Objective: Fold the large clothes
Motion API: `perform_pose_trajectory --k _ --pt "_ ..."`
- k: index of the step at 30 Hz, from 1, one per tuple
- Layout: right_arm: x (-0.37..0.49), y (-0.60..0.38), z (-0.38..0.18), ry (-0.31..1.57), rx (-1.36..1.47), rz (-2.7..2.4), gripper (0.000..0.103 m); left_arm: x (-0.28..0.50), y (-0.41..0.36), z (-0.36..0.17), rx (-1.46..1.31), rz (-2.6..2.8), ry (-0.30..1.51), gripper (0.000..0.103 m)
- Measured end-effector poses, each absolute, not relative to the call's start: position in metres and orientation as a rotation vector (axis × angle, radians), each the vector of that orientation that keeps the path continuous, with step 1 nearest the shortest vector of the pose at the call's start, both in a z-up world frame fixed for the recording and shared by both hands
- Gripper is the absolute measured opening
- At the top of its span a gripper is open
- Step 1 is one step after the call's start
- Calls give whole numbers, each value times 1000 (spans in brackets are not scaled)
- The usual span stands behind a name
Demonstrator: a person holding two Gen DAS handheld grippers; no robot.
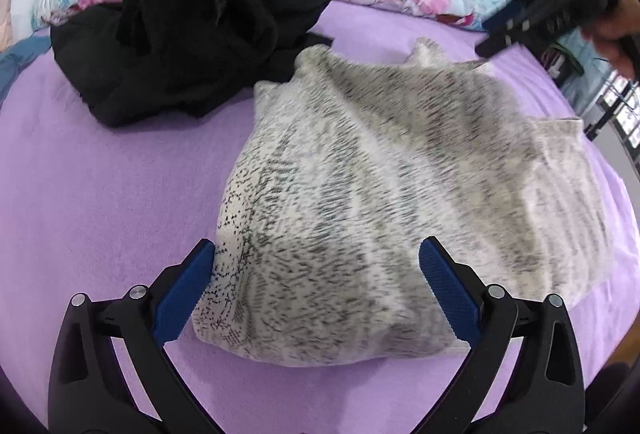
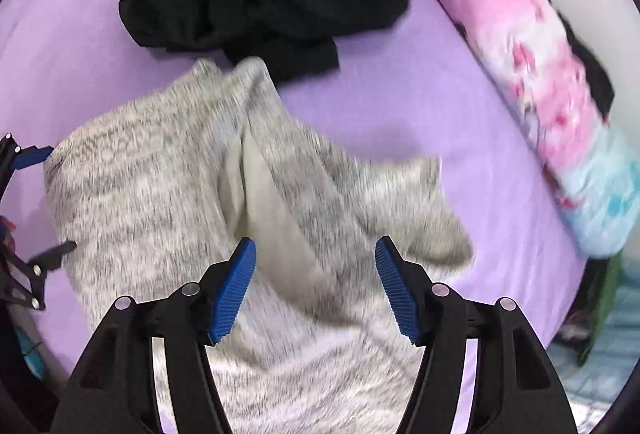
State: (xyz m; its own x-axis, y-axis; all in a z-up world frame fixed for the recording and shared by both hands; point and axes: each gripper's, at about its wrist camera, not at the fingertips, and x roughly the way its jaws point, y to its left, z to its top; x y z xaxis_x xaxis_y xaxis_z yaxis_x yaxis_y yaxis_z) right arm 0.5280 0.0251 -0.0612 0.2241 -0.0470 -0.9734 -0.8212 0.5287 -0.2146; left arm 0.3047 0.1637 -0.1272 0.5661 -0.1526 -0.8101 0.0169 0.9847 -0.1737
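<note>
Fingers of both the left gripper (image 1: 316, 258) and right gripper (image 2: 316, 258) stand wide apart, gripping nothing, above the grey sweater (image 1: 400, 174) on the purple bed (image 1: 100, 174).

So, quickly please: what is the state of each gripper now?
Left gripper: open, above the grey sweater, holding nothing.
Right gripper: open, holding nothing.

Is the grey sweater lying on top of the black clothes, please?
No, the grey sweater lies on the purple sheet beside the black clothes.
</note>
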Motion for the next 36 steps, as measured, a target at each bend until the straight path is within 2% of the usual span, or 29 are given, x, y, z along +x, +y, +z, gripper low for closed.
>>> perform_pose_trajectory --k 6,13,15,17,20,21,30,36 --pt "522 -22 -76 1330 -740 701 60 295 148 -97 -73 -135 863 97" --pt "519 -26 -93 1324 -709 849 58 289 111 -109 -77 -275 875 97" --pt "521 -18 -102 1325 -725 878 47 287 97 -118 -32 -294 886 97" --pt "524 -14 -108 1343 -713 890 43 288 90 -128 -14 -305 906 97" --pt "530 -10 -119 1380 -674 890 21 291 90 -138 -12 -293 931 97" --pt "530 -10 -120 1373 -696 878 18 291 92 -138 -12 -291 931 97" --pt "551 -41 -76 1282 -630 814 16 295 104 -139 -28 -274 935 97" --pt "564 -32 -119 1337 -611 666 17 292 103 -142 -2 -265 939 97"
